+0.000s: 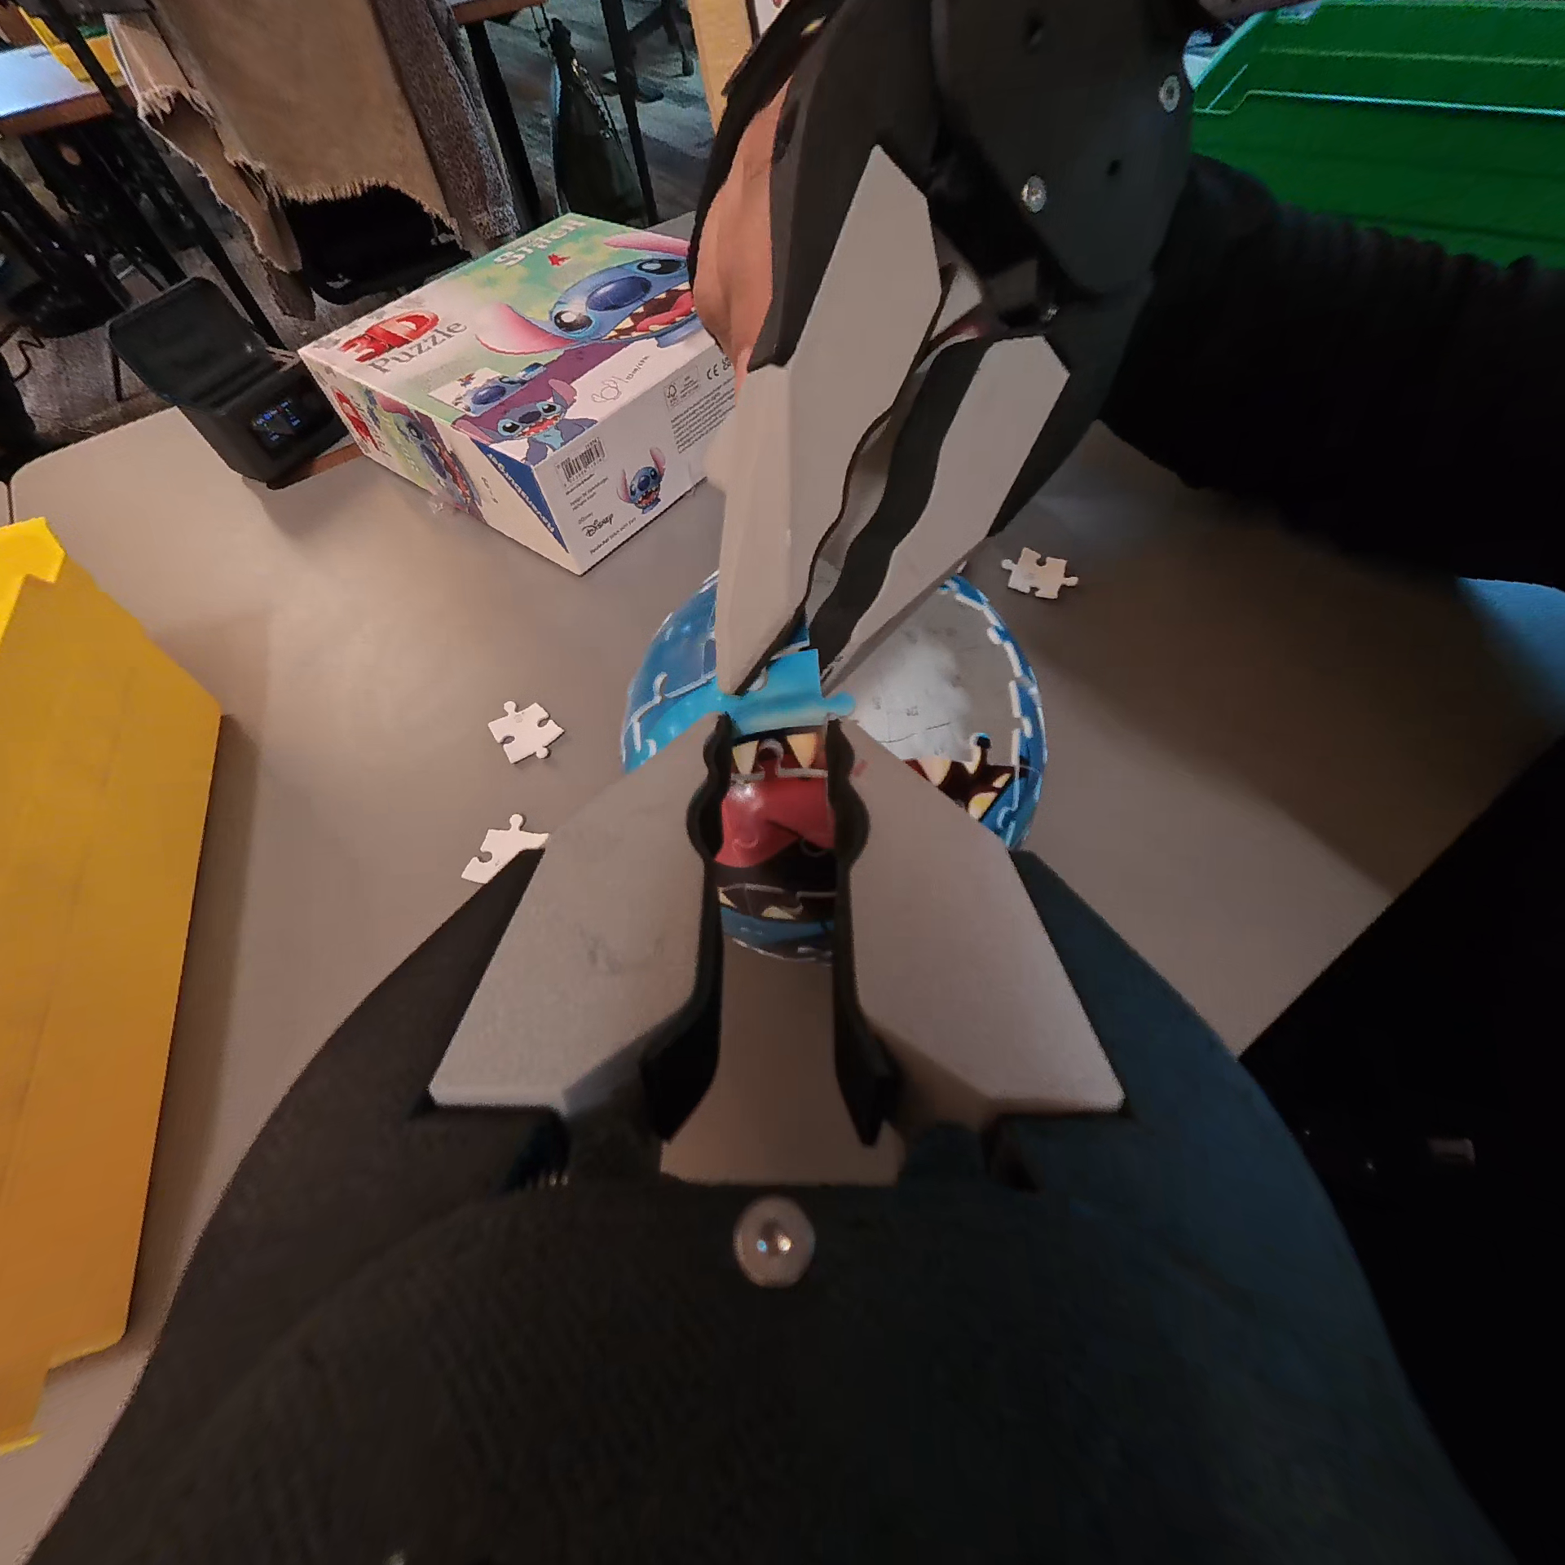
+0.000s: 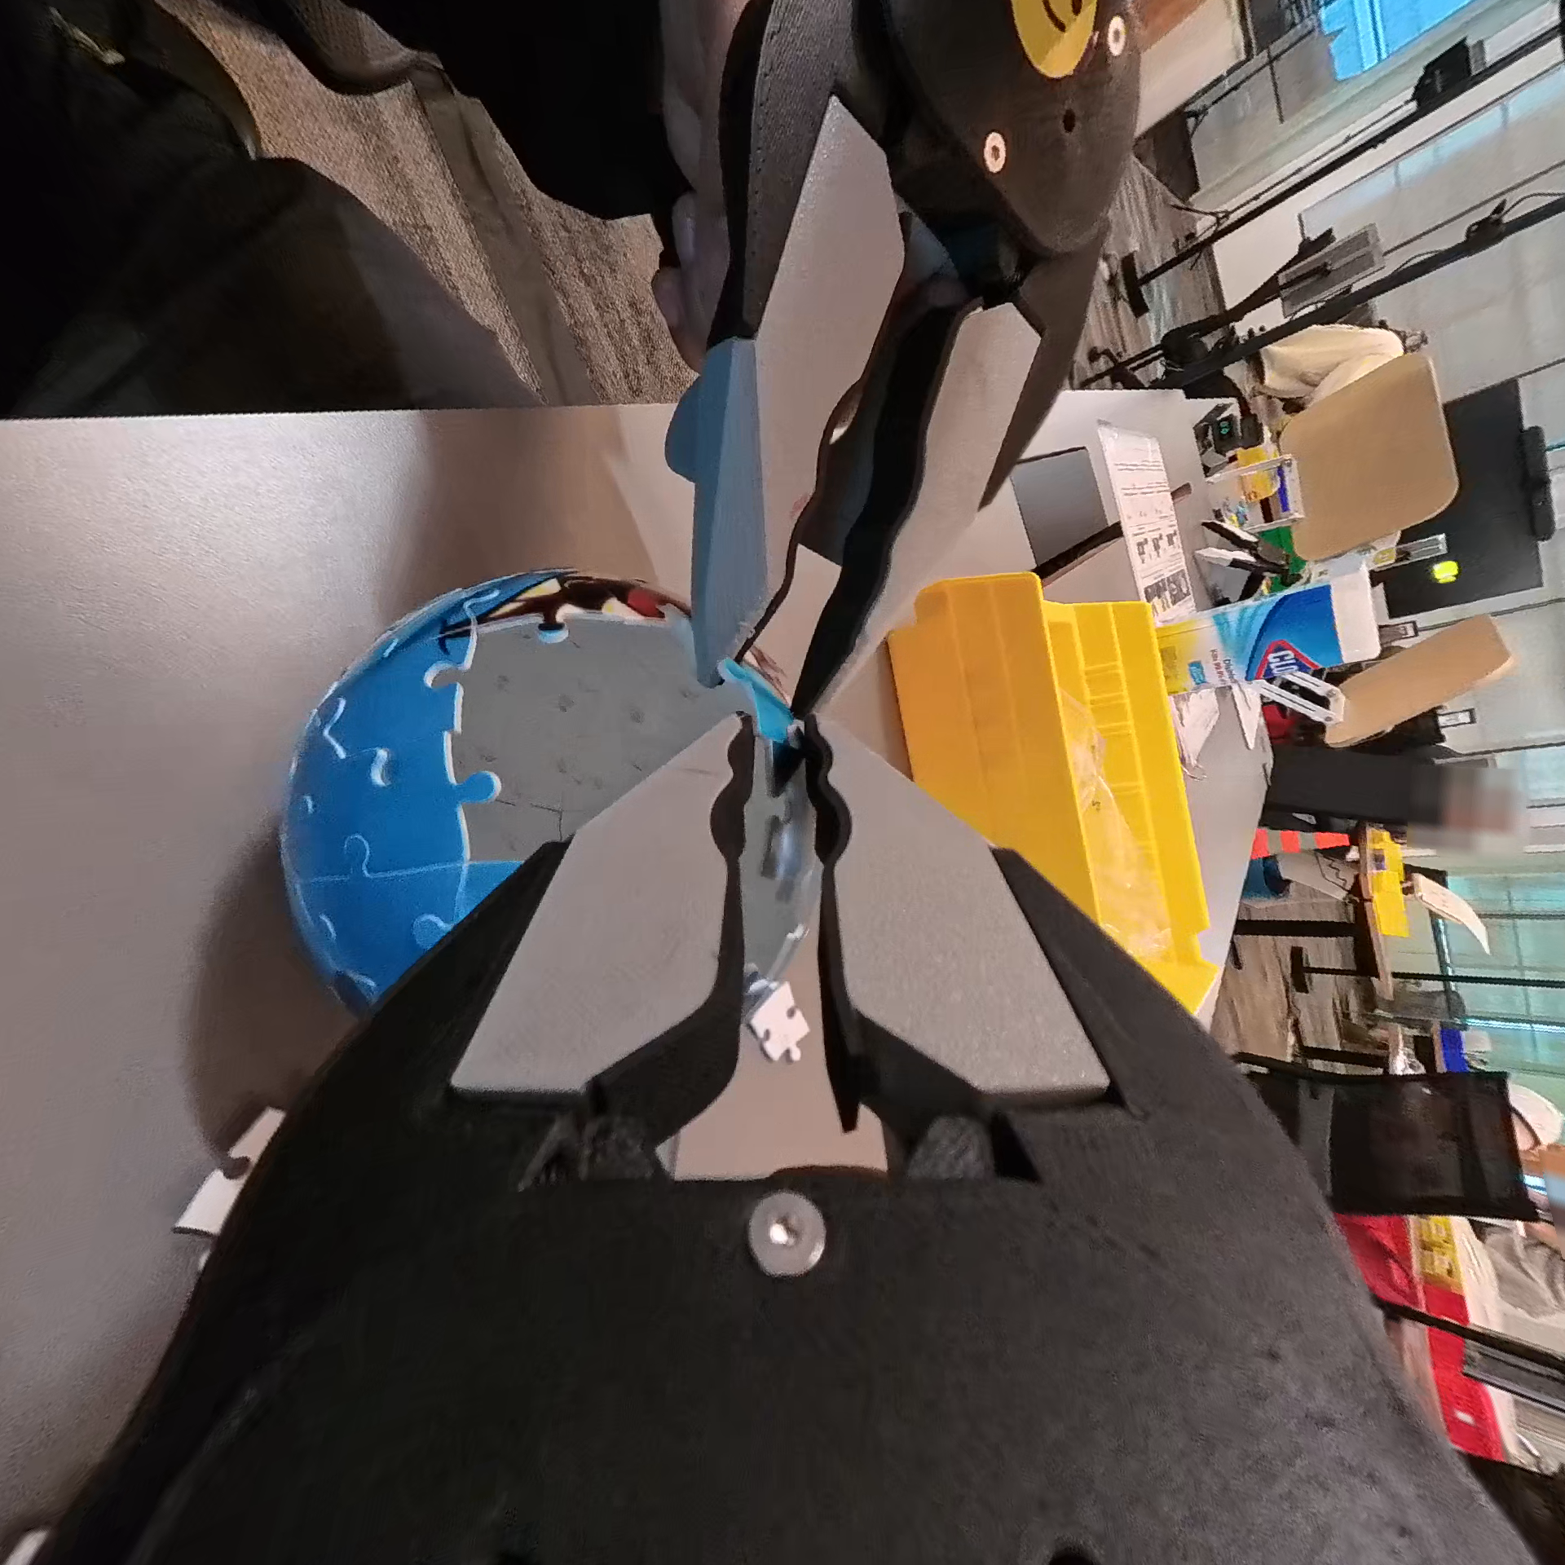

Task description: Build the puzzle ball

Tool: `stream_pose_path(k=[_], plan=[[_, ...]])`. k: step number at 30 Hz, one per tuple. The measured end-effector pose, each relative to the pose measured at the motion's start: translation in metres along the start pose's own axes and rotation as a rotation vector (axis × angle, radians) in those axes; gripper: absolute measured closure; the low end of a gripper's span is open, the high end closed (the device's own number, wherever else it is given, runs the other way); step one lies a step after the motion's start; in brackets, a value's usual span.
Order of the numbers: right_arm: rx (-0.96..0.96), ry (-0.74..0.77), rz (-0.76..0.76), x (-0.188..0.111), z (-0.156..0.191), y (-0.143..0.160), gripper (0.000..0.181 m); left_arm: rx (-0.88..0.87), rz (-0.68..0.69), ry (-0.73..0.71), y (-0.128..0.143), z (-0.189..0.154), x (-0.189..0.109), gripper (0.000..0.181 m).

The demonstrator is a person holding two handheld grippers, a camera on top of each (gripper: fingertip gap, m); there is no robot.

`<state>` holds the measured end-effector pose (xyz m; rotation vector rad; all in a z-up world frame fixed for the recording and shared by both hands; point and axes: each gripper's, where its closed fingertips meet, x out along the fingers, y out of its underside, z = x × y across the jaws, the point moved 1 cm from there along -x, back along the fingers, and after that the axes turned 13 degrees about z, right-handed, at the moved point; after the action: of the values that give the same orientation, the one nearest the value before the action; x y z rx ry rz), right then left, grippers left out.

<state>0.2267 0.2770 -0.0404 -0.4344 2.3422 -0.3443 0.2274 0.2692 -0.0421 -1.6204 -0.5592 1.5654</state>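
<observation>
The puzzle ball (image 1: 974,677) lies on the grey table (image 1: 339,635), partly built: a blue shell with a toothed mouth picture and an open grey inside. It also shows in the right wrist view (image 2: 381,762). My left gripper (image 1: 777,724) is closed narrowly on the ball's rim at the mouth picture. My right gripper (image 2: 783,732) is shut on a light blue puzzle piece (image 2: 766,694) and holds it at that same rim, tip to tip with the left gripper (image 2: 754,686). The piece (image 1: 783,682) sits just past my left fingertips, under the right gripper (image 1: 779,677).
Loose white-backed pieces lie on the table (image 1: 525,730), (image 1: 500,847), (image 1: 1037,573), and one shows between my right fingers (image 2: 779,1029). The puzzle box (image 1: 525,381) and a black device (image 1: 229,381) stand behind. A yellow bin (image 1: 76,847) is at the left, a green bin (image 1: 1397,127) at far right. Left and right tips are no more than a few centimetres apart.
</observation>
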Motion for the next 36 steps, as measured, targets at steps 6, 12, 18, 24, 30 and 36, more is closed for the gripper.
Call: stream_pose_path(k=[6,12,18,24,30,36], plan=[[0.004,0.003,0.001,0.0011,-0.001,0.0,0.173,-0.003,0.001,-0.003,0.0008,0.001,-0.0003,0.161],[-0.012,0.031,0.007,0.002,-0.0026,-0.0005,0.173,0.0,0.003,-0.006,0.0016,0.002,-0.0006,0.161],[-0.015,0.026,-0.003,0.0016,-0.0014,-0.0013,0.174,0.0,0.003,0.0,0.002,0.0013,-0.0009,0.161],[-0.006,0.015,-0.015,0.0009,-0.0014,-0.0014,0.174,-0.002,0.0,0.006,0.0018,0.0011,-0.0011,0.161],[0.012,-0.001,-0.034,0.0001,-0.0012,-0.0014,0.174,-0.004,0.0,0.012,0.0011,0.0005,-0.0009,0.161],[-0.018,0.035,-0.027,0.0025,-0.0022,-0.0017,0.177,-0.008,-0.002,0.016,0.0019,0.0005,-0.0023,0.164]])
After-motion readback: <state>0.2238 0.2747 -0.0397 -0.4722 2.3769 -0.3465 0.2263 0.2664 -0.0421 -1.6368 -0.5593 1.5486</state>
